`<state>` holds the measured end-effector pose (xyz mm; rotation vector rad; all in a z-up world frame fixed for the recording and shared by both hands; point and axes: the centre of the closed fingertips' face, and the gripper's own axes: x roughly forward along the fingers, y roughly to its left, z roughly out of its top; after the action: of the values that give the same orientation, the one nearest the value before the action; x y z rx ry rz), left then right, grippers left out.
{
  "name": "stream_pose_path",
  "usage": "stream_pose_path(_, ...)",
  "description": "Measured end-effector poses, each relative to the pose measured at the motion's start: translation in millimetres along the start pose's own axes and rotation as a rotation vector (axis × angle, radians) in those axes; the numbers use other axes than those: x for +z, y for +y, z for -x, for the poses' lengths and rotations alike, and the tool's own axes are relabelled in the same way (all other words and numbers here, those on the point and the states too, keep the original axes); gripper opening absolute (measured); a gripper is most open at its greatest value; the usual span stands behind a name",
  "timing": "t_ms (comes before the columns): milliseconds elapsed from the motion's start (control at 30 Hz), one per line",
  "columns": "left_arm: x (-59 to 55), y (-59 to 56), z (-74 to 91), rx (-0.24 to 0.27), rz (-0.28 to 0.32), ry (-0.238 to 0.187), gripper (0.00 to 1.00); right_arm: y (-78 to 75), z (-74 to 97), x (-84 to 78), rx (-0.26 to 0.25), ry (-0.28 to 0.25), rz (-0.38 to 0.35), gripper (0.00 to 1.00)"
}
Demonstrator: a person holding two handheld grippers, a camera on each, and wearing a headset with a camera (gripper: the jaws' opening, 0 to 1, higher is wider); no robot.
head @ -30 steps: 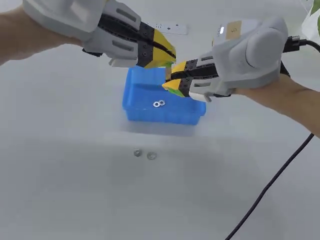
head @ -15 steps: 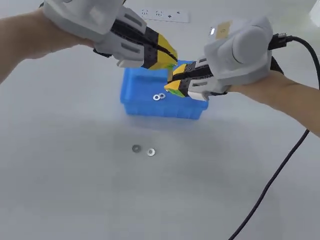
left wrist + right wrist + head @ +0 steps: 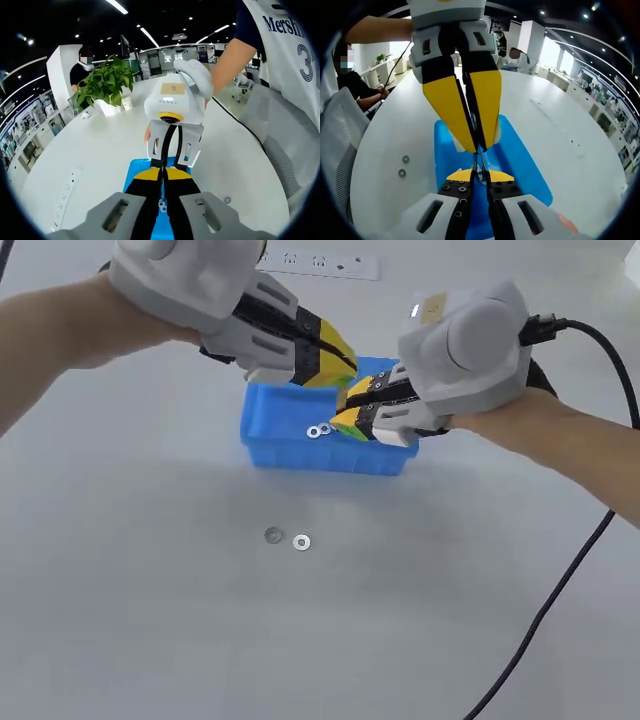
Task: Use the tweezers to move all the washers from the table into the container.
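Note:
The blue container (image 3: 262,448) sits mid-table with two washers (image 3: 318,430) inside. Two more washers (image 3: 273,534) (image 3: 302,542) lie on the table in front of it. My left gripper (image 3: 338,358) comes in from the upper left and my right gripper (image 3: 345,418) from the right. They meet tip to tip over the container's right half. In the right gripper view, thin metal tweezers (image 3: 479,167) run from my right gripper (image 3: 480,176) up into the left gripper's yellow jaws (image 3: 479,146). Both sets of jaws are shut on them. The tweezers' ends are hidden.
A white power strip (image 3: 318,262) lies at the table's far edge. A black cable (image 3: 560,590) trails from the right gripper across the right side of the table. A potted plant (image 3: 106,85) stands at the far end. A person sits beyond the table (image 3: 355,85).
The picture has shifted with my head. Both grippers have stayed tip to tip over the container, drifting slightly. The washers have not moved.

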<state>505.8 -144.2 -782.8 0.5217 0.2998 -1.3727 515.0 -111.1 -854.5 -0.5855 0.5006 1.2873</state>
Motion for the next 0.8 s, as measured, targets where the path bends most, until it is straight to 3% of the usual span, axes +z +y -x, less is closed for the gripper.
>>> stream_pose_path(567, -0.2, 0.6, 0.6, 0.005, -0.003, 0.012, 0.05, 0.5, 3.6, 1.8, -0.019, 0.002, -0.011, 0.12)
stream_pose_path(800, 8.2, 0.0, 10.8, 0.021, -0.008, 0.008, 0.05, -1.2, 10.2, 11.0, -0.034, -0.020, -0.026, 0.13)
